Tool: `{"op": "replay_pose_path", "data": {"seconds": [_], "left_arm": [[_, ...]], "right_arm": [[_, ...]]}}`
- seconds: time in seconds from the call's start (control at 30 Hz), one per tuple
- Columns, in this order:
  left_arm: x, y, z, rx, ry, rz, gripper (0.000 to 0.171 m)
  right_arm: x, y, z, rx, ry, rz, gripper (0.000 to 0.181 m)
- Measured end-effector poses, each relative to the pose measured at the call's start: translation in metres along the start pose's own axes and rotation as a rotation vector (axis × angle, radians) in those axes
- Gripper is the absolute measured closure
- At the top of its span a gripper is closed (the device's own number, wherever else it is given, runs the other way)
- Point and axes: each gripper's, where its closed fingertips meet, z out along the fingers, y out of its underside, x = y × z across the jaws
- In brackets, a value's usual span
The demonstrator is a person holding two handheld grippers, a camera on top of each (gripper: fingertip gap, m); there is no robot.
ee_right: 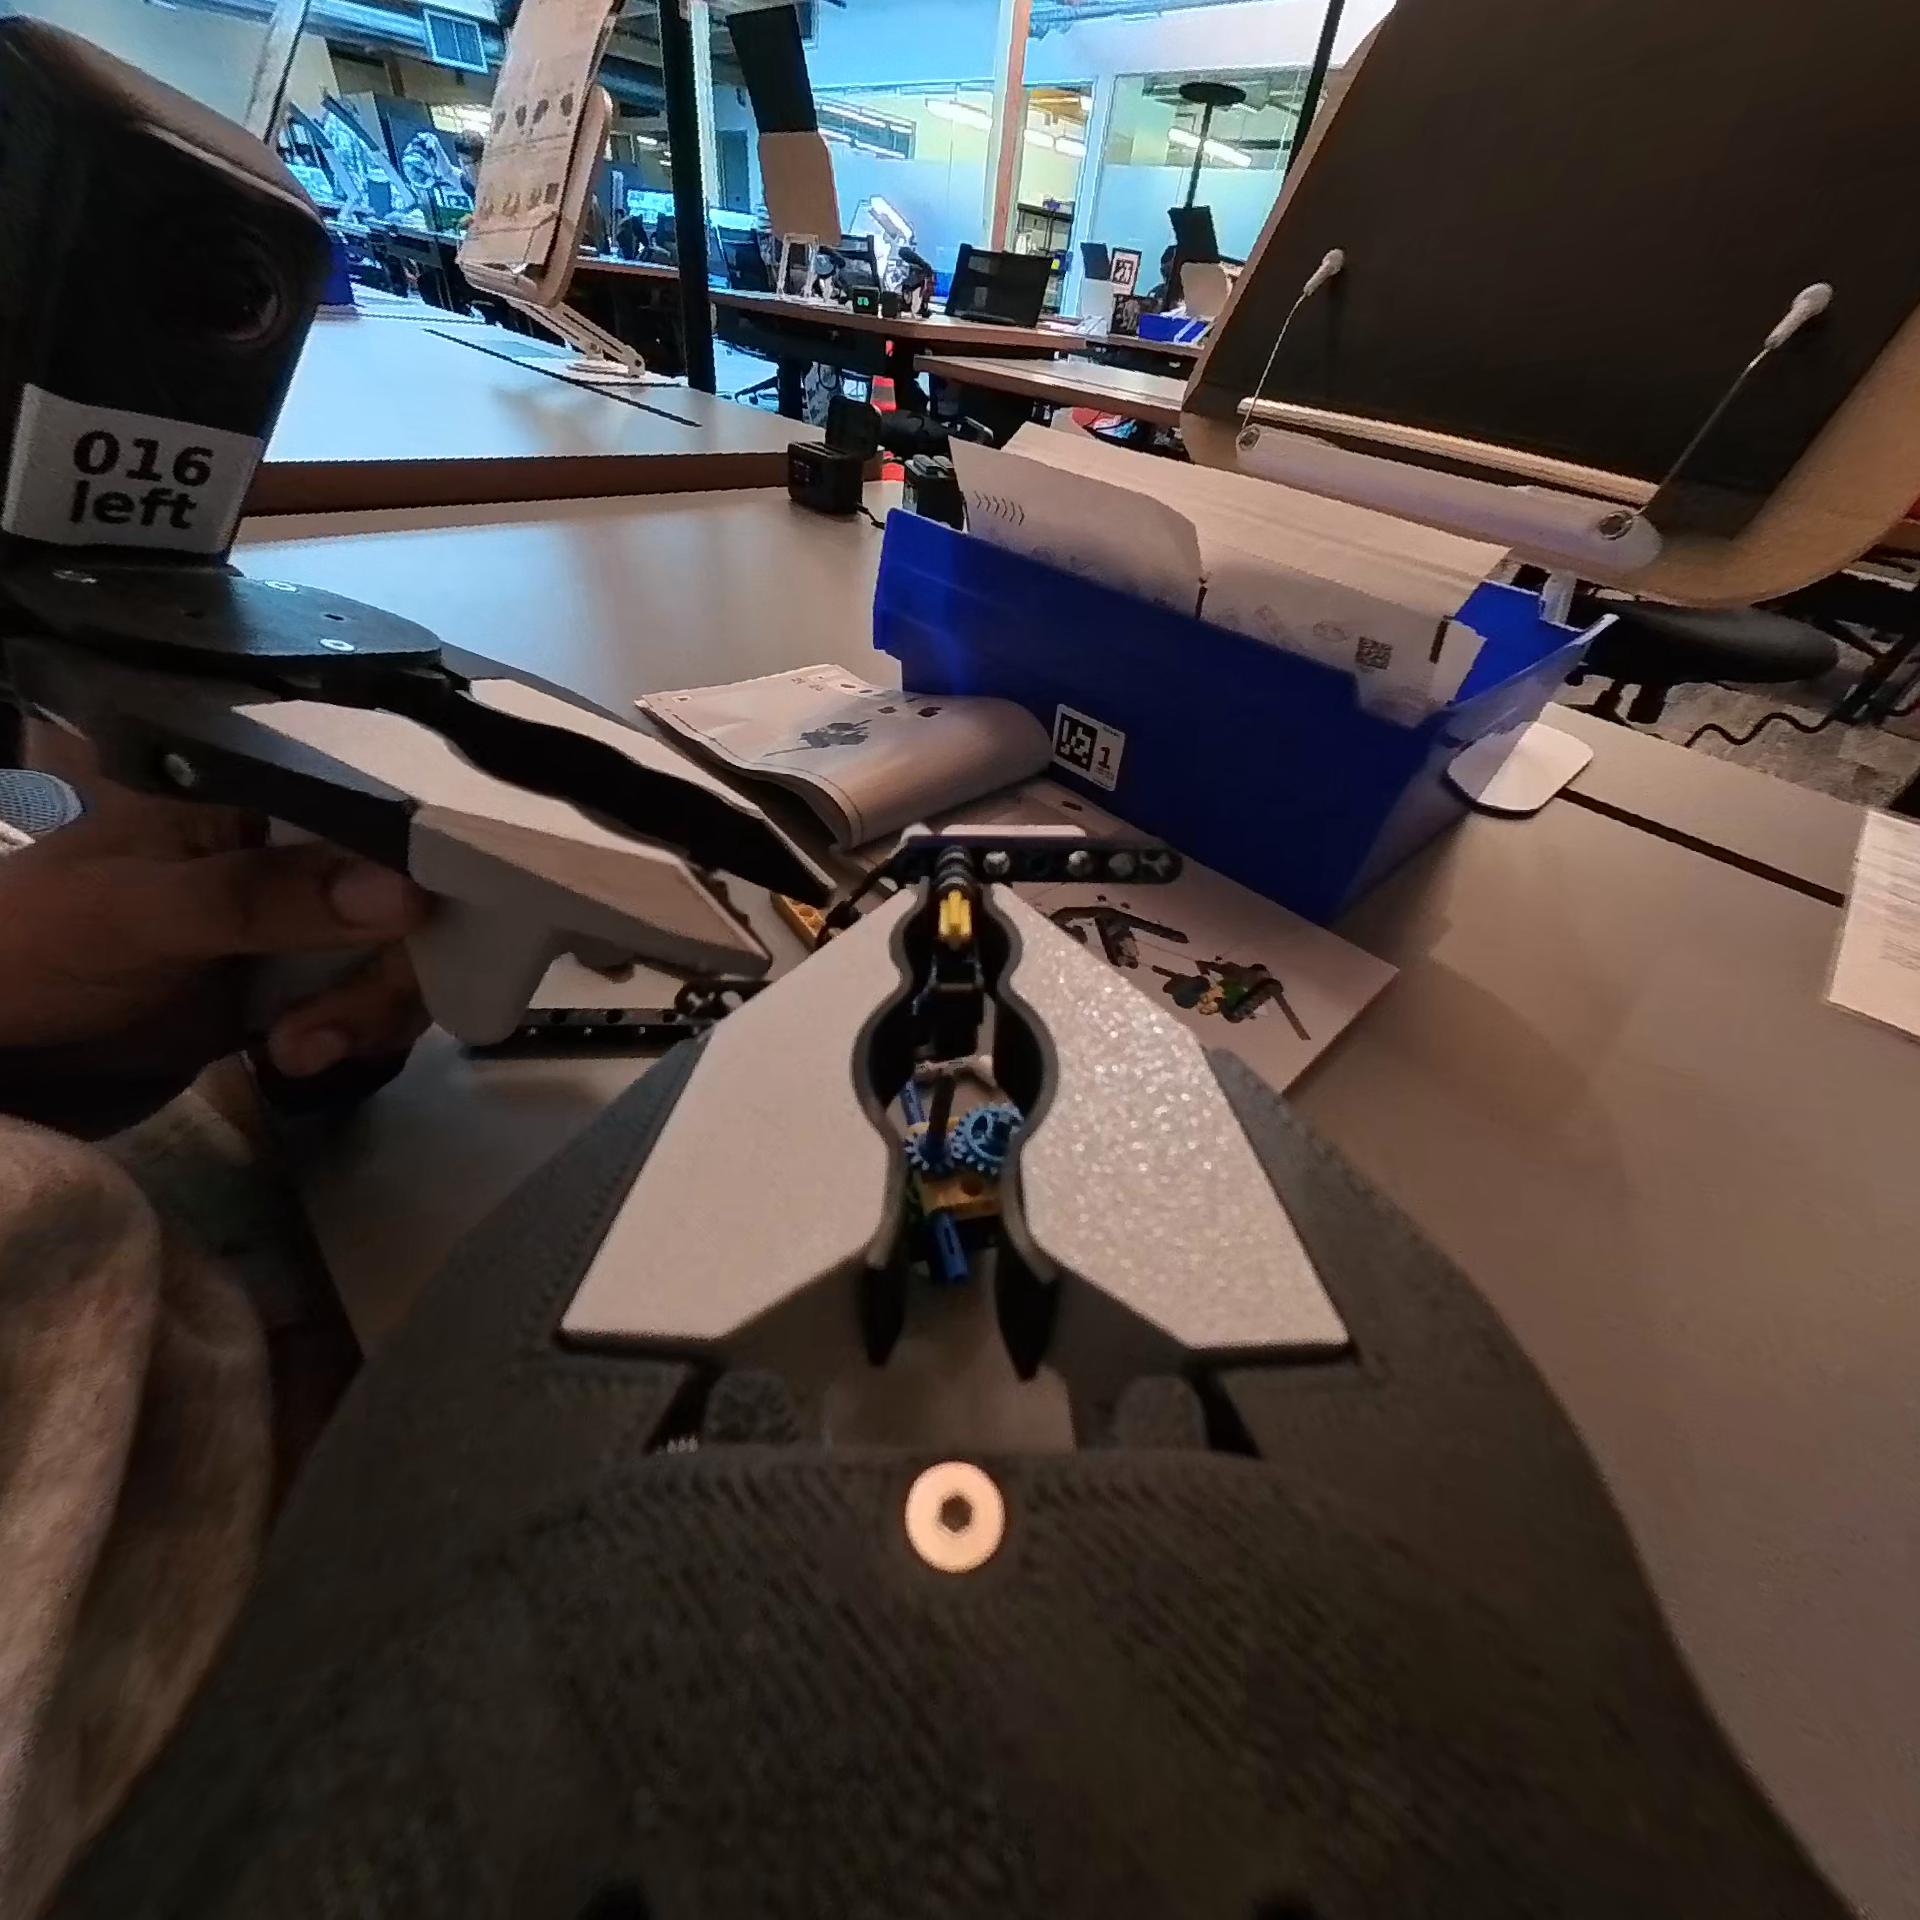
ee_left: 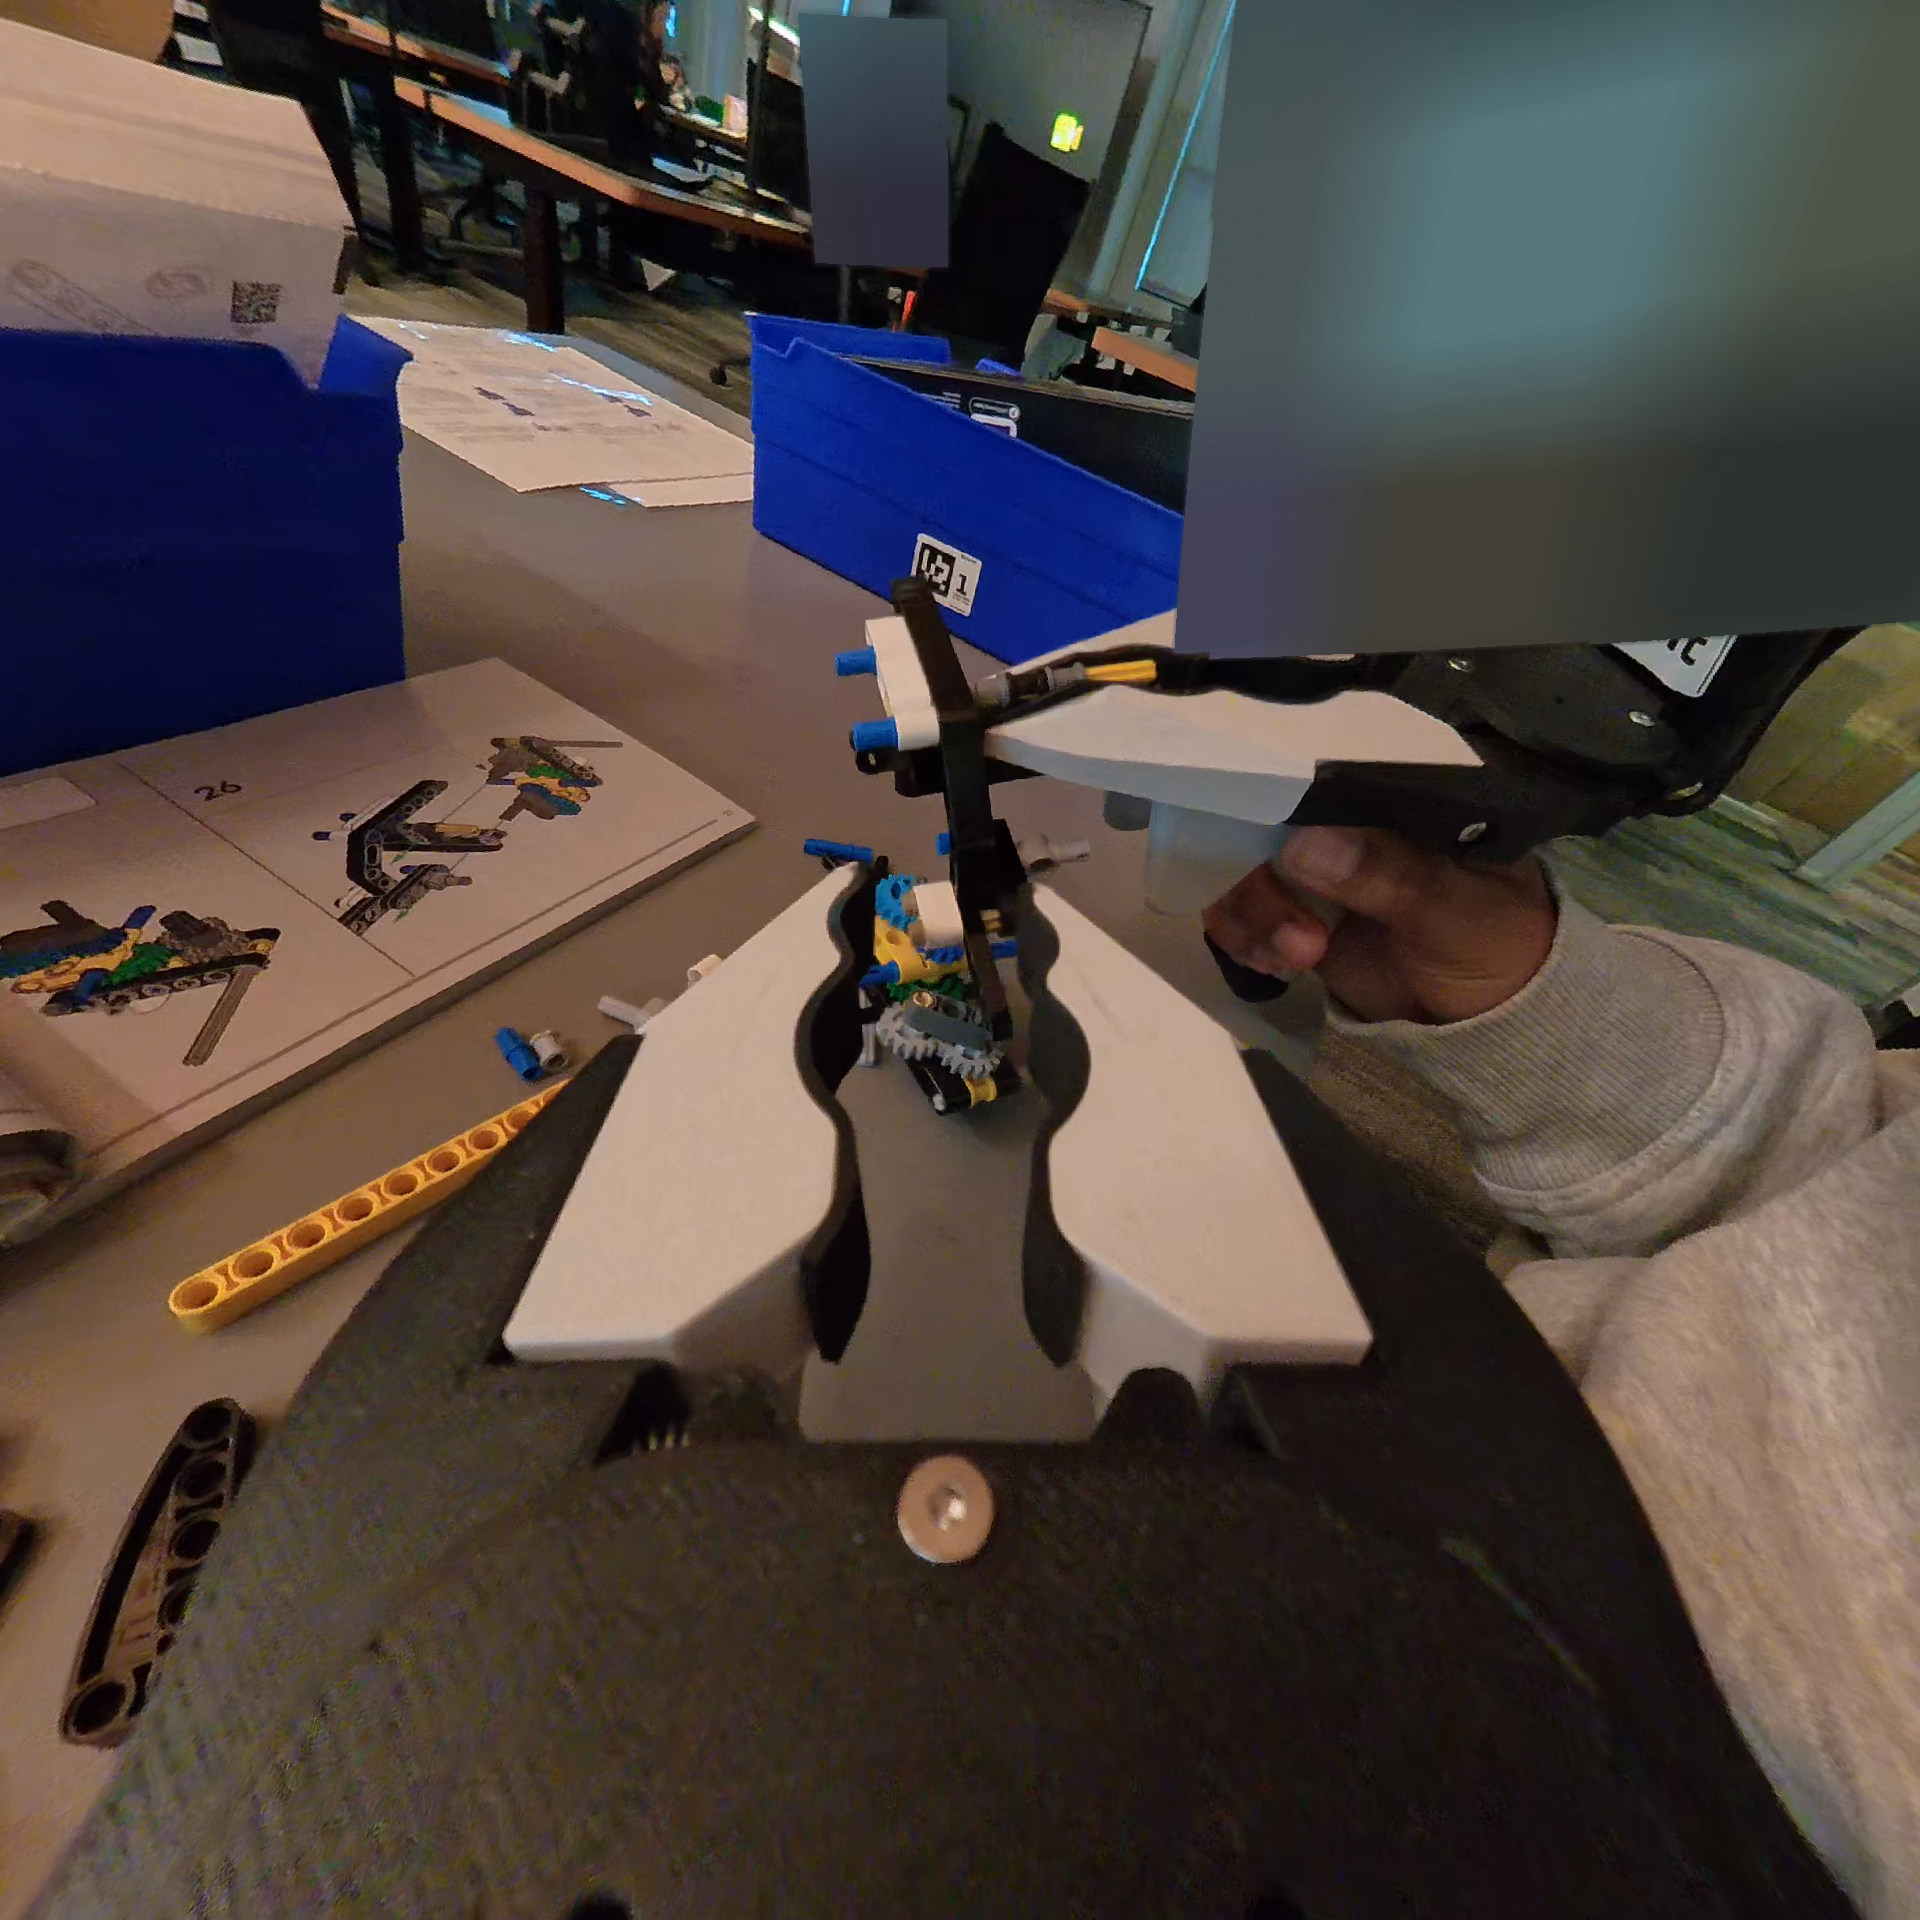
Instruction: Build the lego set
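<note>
Two grippers share one model (ee_left: 940, 997): my left gripper (ee_left: 940, 935) has jaws closed on its geared base above the bench (ee_left: 623, 623), my right gripper (ee_right: 951, 935) pinches the black beam (ee_left: 951, 727) near its top. Twisting apart could pop pins; loose pins (ee_left: 530, 1051) may roll.

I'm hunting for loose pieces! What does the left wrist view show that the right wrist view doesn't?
Only the left wrist view: a blue bin holding a black box, and a loose blue pin. Only the right wrist view: a tilted board on a stand. Both: the lego model, the blue bin holding a white box, and the open instruction booklet.
</note>
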Motion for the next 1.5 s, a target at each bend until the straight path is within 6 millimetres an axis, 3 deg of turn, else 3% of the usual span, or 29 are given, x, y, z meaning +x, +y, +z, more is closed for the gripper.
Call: {"op": "replay_pose_path", "data": {"seconds": [0.3,0.7,0.83,1.13,1.37,1.5], "left_arm": [[0.010,0.005,0.004,-0.035,0.051,0.005,0.129],[0.014,0.009,0.006,-0.059,0.059,0.027,0.128],[0.015,0.009,0.006,-0.059,0.058,0.032,0.128],[0.013,0.003,0.005,-0.018,0.032,0.058,0.131],[0.010,-0.001,0.004,0.011,0.008,0.080,0.133],[0.009,-0.004,0.002,0.029,-0.002,0.090,0.134]], "right_arm": [[-0.003,-0.004,-0.001,0.024,-0.023,0.046,0.175],[-0.004,-0.008,-0.001,0.055,-0.064,0.166,0.176],[0.001,-0.009,-0.001,0.077,-0.101,0.326,0.176],[0.008,-0.003,0.001,0.103,-0.268,0.866,0.176],[0.002,0.001,0.004,0.077,-0.343,1.030,0.175],[0.000,0.001,0.004,0.065,-0.335,0.990,0.175]]}}
